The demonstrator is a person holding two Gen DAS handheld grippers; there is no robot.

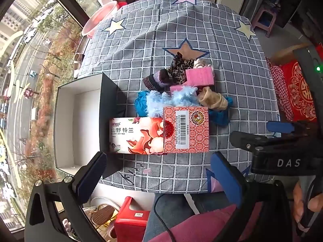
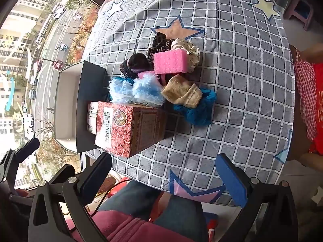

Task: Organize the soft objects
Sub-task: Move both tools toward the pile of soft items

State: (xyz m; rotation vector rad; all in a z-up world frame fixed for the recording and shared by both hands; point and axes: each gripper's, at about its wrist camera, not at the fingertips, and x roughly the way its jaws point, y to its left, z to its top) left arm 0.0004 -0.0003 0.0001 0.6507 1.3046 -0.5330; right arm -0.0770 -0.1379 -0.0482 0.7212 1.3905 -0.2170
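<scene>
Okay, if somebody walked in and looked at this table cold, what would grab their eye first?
Probably the heap of soft things mid-table on the grey checked tablecloth: a pink sponge block on top, fluffy light-blue fabric in front, a beige sock to its right. Just in front stands a red patterned box with a barcode label, against a floral tissue pack. At the table's left edge, an open box with a white inside sits empty.

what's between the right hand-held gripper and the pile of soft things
The red patterned box stands on the near side of the soft pile, partly between it and the open right hand-held gripper. The tan sock side looks unobstructed.
</scene>
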